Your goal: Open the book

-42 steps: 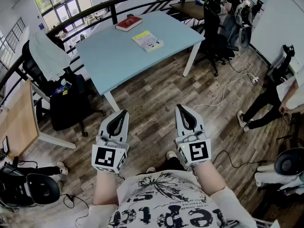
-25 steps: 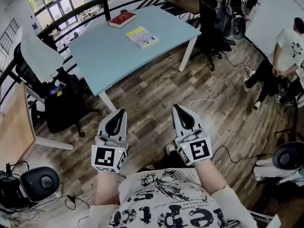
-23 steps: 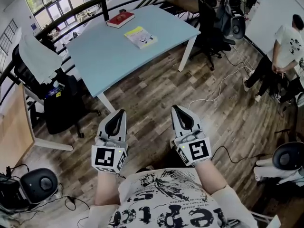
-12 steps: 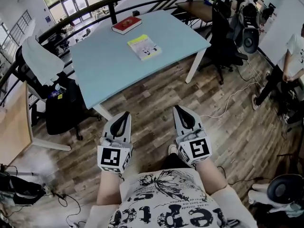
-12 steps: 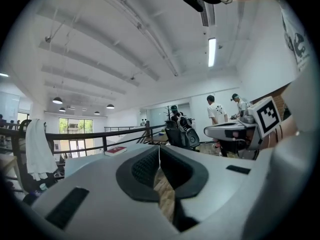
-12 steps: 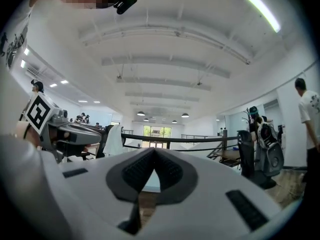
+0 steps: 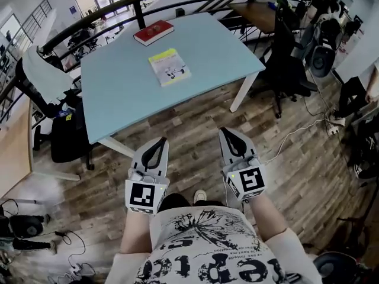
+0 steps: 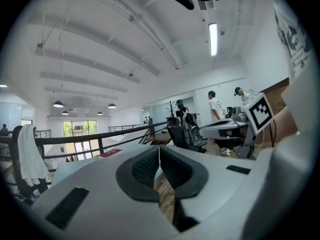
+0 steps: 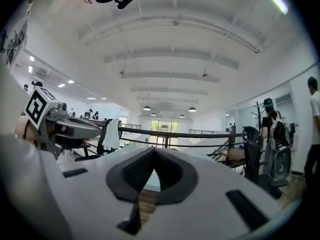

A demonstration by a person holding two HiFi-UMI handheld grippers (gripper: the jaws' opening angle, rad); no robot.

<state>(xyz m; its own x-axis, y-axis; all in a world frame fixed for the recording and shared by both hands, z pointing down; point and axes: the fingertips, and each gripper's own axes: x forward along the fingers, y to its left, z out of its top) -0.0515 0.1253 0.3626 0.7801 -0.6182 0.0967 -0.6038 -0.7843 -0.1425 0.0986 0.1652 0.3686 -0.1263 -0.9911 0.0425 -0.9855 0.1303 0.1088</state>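
Jaws of left gripper [image 7: 160, 142], right gripper [image 7: 225, 132] together, empty, short of table [image 7: 118, 96]. Part them before reaching yellow book [image 7: 169, 67] mid-table.

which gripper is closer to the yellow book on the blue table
Left. The left gripper is almost in line with the yellow book, short of the table; the right gripper sits farther off to its right.

Blue table [image 7: 118, 93]: red book [image 7: 153, 32], yellow book [image 7: 169, 67]
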